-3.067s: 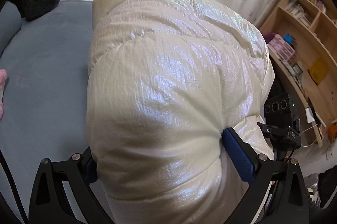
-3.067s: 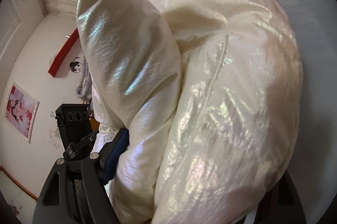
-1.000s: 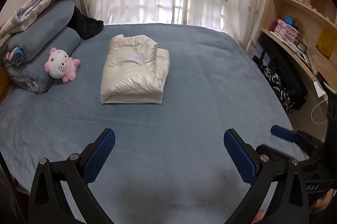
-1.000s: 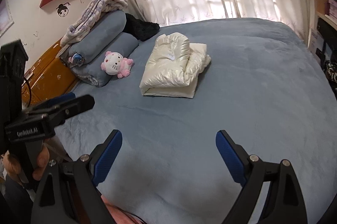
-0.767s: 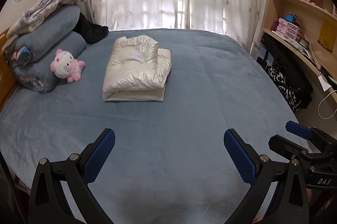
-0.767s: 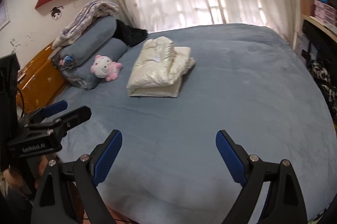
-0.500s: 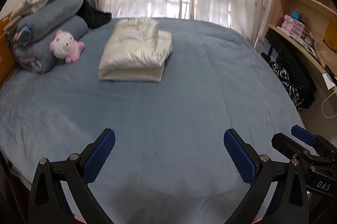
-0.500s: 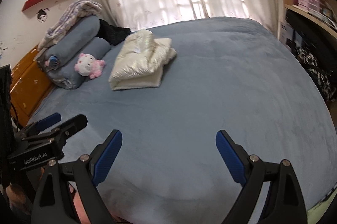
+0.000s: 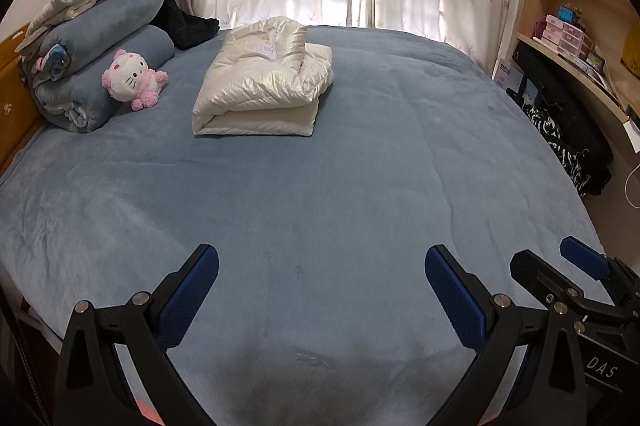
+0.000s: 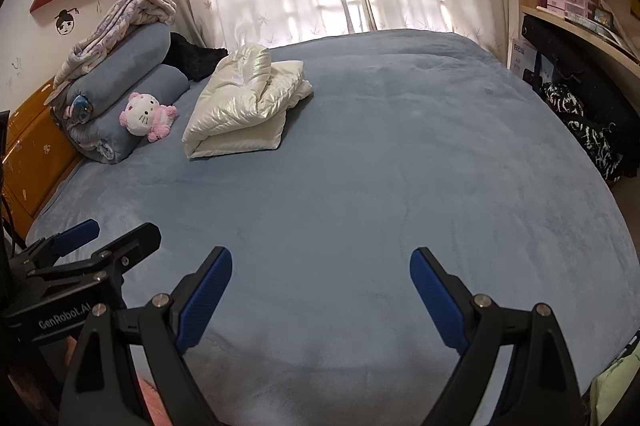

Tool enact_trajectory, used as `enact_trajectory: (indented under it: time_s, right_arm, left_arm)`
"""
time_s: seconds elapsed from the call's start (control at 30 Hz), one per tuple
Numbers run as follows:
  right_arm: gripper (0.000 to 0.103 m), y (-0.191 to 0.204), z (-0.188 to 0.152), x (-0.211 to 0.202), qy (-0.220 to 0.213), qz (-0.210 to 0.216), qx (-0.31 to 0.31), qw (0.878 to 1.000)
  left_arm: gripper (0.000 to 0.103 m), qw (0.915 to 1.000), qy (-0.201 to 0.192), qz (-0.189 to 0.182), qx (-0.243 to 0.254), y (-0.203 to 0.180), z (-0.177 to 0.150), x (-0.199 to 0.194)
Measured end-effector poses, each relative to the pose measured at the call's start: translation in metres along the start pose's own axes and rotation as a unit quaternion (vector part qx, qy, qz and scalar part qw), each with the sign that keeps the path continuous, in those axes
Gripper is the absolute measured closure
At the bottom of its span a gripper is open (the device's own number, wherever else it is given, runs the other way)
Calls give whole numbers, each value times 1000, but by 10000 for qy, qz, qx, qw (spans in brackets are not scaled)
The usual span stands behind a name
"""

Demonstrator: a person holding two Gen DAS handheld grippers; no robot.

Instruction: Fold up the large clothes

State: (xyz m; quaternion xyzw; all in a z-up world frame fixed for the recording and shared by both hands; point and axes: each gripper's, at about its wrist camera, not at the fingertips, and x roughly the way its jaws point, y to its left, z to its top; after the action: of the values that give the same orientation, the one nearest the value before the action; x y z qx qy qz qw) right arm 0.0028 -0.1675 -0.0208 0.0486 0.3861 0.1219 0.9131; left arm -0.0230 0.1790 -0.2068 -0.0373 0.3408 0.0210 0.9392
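Observation:
A shiny cream puffer jacket (image 9: 262,82) lies folded in a thick bundle on the blue bed (image 9: 320,194), toward the far left. It also shows in the right wrist view (image 10: 244,108). My left gripper (image 9: 322,276) is open and empty, low over the near edge of the bed, far from the jacket. My right gripper (image 10: 320,274) is open and empty, beside it over the same near edge. The right gripper (image 9: 576,274) shows at the lower right of the left wrist view; the left gripper (image 10: 106,240) shows at the lower left of the right wrist view.
Rolled blue bedding (image 9: 96,66) with a patterned blanket and a pink-and-white plush cat (image 9: 132,80) lie at the bed's left end by an orange headboard (image 10: 32,150). A black garment (image 9: 186,26) lies behind. Wooden shelves (image 9: 580,26) and dark bags (image 9: 568,142) stand right. Curtains hang behind.
Both grippers let go of the jacket and drew far back to the near edge of the bed. Over the last second both views shifted slightly; the jacket stays put.

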Motion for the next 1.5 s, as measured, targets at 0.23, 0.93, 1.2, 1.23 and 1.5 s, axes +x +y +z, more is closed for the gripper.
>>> enact_trajectory:
  time_s: [0.23, 0.93, 1.2, 1.23, 1.5]
  right_arm:
    - [12, -7, -10, 5, 103, 31, 121, 9999]
    - [12, -9, -14, 4, 59, -62, 97, 9999]
    - [12, -9, -15, 4, 79, -46, 119, 9999]
    - [12, -9, -16, 4, 84, -42, 132, 9999]
    - [12, -9, -17, 4, 87, -34, 148, 9998]
  left_arm:
    - [1, 9999, 88, 50, 47, -4, -11, 6]
    - [1, 9998, 187, 30, -58, -7, -18, 10]
    - [2, 9997, 234, 68, -82, -9, -21, 10]
    - [2, 9997, 239, 71, -83, -9, -21, 11]
    - [2, 9996, 237, 91, -75, -12, -21, 10]
